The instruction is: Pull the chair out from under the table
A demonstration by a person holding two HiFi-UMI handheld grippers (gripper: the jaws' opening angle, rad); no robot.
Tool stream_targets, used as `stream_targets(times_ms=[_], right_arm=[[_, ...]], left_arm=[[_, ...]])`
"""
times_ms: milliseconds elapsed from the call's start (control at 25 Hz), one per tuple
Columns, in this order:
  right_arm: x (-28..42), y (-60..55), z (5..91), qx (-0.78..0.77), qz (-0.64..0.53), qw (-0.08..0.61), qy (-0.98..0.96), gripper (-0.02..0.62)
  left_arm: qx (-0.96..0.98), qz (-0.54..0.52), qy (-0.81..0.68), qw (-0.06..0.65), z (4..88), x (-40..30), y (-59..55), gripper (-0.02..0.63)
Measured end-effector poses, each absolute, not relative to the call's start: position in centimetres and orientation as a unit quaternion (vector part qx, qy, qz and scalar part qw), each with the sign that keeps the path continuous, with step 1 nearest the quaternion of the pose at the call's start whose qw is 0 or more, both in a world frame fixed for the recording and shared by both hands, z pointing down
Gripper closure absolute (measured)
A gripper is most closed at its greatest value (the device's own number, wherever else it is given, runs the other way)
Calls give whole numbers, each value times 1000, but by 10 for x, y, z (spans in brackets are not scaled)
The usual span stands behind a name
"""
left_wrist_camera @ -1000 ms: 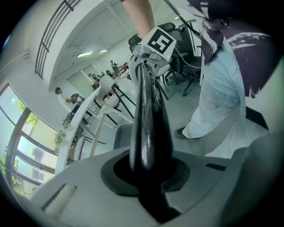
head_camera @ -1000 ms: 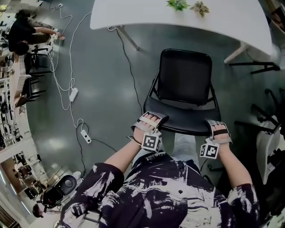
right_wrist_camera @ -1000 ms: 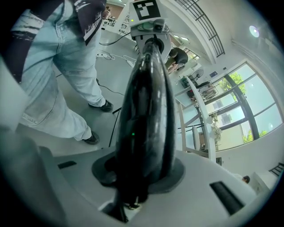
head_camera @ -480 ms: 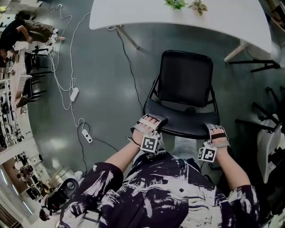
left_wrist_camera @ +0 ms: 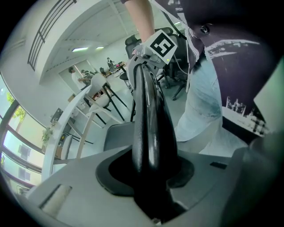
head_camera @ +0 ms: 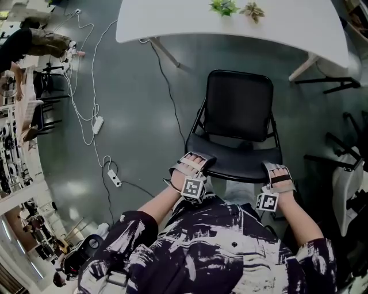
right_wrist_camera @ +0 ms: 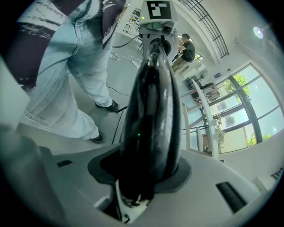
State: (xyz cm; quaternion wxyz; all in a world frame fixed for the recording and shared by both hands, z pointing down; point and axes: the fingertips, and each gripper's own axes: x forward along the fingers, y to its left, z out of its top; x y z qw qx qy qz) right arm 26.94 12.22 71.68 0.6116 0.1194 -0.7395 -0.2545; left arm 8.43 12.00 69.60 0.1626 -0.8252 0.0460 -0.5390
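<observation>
- The left gripper [head_camera: 195, 156] sat on the near left corner of the chair's backrest [head_camera: 238, 165]. Its jaws had just been opening, loose around the black top edge [left_wrist_camera: 151, 133] rather than pinching it.
- Same deal with the right gripper [head_camera: 276, 168] on the near right corner: jaws just eased apart, with the edge [right_wrist_camera: 151, 111] between them.
- The chair [head_camera: 238, 109] stood fully out on the floor, its seat clear of the table's [head_camera: 172, 20] near edge.
- Two small plants [head_camera: 224, 7] sat way back on the table.
</observation>
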Motion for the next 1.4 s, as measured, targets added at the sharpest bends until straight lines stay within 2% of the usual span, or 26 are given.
stream_targets(times_ms=[160,440,520,560,600,720,880,1000,1080,1200,1400], right_arm=[[283,137,704,80,-243,598,-760,391],[353,126,660,61,-262,604,-750,393],[371,98,638,98,-269,605,-743,402],[376,77,623,131,-271,601,-741,410],[377,52,606,172,-268,591,-741,428],[356,-33,542,317,-213,521,-764,460],[300,-143,441,472,-88,337,-810,483],[263,-188,376,525,-35,226,-820,540],[248,-204,344,547,-22,176,-818,571],[235,-210,321,559,10,126,-820,589],[246,-204,332,577,76,101,-807,595]], left_arm=[[-836,-534,14,124,690,78,128,445],[-831,-540,-62,122,655,20,123,405],[-825,-549,-57,125,642,-3,106,429],[-826,-550,-35,123,632,-12,90,498],[-832,-543,2,114,619,-16,69,523],[-872,-456,169,59,559,-2,-16,552],[-906,-218,364,-6,437,44,-136,563],[-898,-83,429,-51,373,69,-186,569],[-897,-52,434,-64,351,87,-202,574],[-901,-55,427,-46,333,108,-208,586],[-899,-50,433,-34,329,113,-201,600]])
